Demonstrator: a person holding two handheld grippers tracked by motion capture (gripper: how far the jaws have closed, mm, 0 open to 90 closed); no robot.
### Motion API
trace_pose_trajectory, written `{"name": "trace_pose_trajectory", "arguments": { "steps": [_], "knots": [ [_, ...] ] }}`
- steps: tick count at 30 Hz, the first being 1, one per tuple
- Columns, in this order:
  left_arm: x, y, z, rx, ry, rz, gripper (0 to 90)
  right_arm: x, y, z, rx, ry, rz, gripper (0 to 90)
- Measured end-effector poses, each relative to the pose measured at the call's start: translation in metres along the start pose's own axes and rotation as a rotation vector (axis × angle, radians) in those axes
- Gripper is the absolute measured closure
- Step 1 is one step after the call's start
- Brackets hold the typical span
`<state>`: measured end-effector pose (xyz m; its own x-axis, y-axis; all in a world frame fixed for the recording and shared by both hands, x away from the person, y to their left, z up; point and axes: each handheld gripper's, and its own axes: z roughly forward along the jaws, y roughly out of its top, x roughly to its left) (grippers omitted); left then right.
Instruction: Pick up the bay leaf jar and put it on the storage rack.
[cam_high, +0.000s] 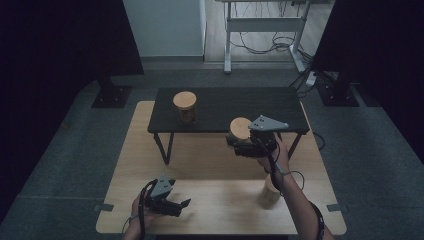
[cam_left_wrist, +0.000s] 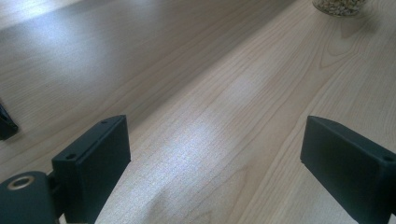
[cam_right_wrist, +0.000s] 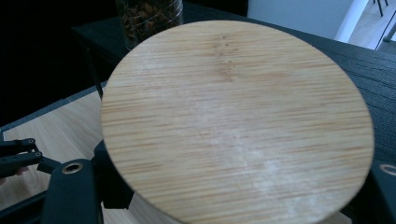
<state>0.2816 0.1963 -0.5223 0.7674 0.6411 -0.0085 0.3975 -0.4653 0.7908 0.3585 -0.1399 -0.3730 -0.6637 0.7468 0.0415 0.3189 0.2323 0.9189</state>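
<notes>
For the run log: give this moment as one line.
right tool: shut on jar, at shelf edge | left tool: open, over table | second jar: on shelf

Two black handheld grippers, each topped by a grey plate

The left gripper (cam_high: 185, 203) and the right gripper (cam_high: 231, 141) are black, each with a grey three-cornered plate marked by small dark dots and a black cable looping back along the forearm. In the left gripper view, the jaws are blocky black slabs with small screw holes; a brass-coloured ring sits in the body near the left jaw. A dark band circles the right forearm.
</notes>
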Motion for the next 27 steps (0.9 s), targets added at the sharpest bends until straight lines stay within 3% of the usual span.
{"name": "trace_pose_trajectory", "arguments": {
  "steps": [12, 27],
  "knots": [
    [0.000, 0.000, 0.001, 0.003, -0.003, 0.000, 8.1, 0.001, 0.010, -0.006, -0.008, 0.000, -0.013, 25.1],
    [0.000, 0.000, 0.000, 0.002, -0.001, 0.000, 8.1, -0.004, 0.027, -0.001, -0.006, -0.016, -0.030, 25.1]
  ]
}}
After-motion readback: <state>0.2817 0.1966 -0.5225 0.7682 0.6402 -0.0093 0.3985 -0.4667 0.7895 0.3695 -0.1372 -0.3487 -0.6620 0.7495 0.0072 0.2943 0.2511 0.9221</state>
